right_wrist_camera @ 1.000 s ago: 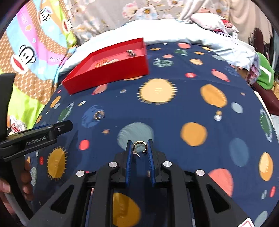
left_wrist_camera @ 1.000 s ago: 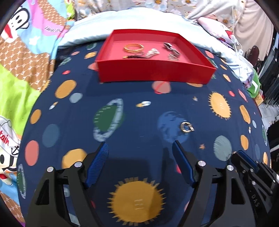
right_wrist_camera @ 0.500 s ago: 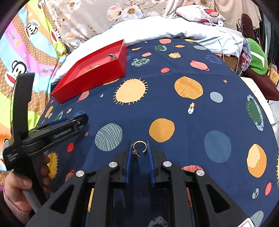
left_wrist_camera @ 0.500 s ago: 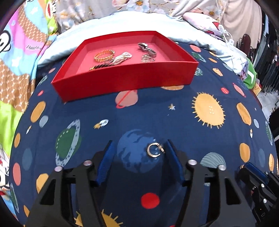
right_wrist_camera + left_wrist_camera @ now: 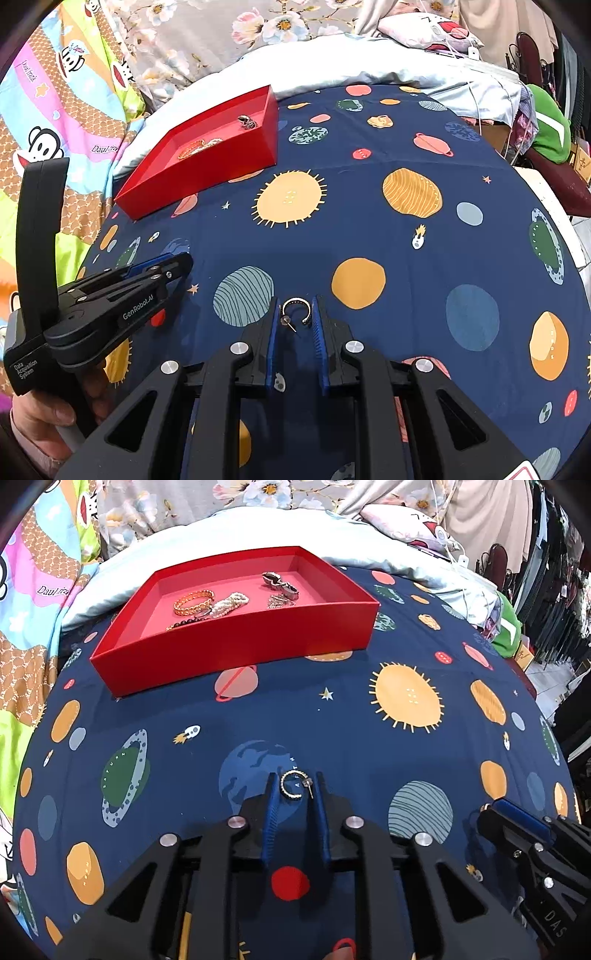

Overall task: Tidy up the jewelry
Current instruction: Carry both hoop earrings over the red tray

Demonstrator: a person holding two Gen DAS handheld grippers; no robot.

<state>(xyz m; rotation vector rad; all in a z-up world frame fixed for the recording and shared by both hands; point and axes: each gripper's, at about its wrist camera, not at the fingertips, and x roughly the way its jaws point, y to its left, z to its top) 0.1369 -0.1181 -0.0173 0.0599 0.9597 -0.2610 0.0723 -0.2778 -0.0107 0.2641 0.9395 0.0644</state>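
Two small hoop earrings, one per gripper. Gold hoop earring [image 5: 292, 789] pinched between the blue pads of the left gripper [image 5: 294, 794], low over the space-print bedspread [image 5: 369, 738]. Silver hoop earring [image 5: 295, 312] clamped the same way in the right gripper [image 5: 294, 314], its post poking down and out between the pads. Both grips narrow, on thin curved metal near the fingertips only. Red tray [image 5: 236, 642] well ahead, already holding a gold bangle [image 5: 194, 602], pearl bracelet [image 5: 231, 603] and dark rings [image 5: 279, 583].

Likely risks on the carry: a hoop twisting or slipping from so slight a hold and vanishing into the busy print; a post snagging the cloth; a release short of the tray's near wall; the two grippers knocking together, being close side by side.
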